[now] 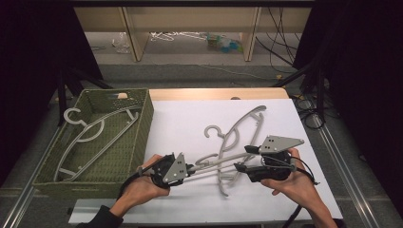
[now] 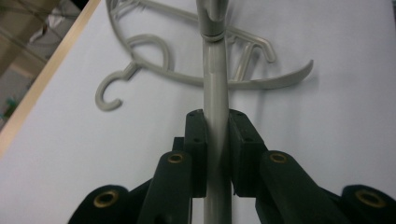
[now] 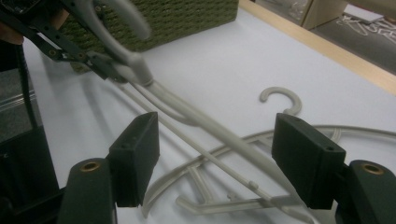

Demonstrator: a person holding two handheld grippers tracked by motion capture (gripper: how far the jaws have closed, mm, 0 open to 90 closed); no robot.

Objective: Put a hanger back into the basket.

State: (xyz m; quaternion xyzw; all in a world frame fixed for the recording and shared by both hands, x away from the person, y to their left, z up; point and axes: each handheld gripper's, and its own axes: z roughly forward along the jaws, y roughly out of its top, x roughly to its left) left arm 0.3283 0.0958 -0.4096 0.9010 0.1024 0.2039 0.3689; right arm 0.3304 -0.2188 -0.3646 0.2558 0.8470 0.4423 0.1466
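Jaws of the left gripper [image 2: 217,154] are clamping the grey hanger [image 2: 215,84] by its straight bar; the right gripper [image 3: 217,158] is standing open around it. Light, stiff, slippery plastic, best held there.

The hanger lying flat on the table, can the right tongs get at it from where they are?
Probably yes: the right tongs stand open just above that hanger, though the left-held hanger crosses between.

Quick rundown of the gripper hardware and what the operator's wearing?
Both grippers, left gripper and right gripper, are black with blocky rectangular pads, brass-coloured pivot pins and a grey three-cornered top plate. Black cables trail back. Dark sleeve on the left arm.
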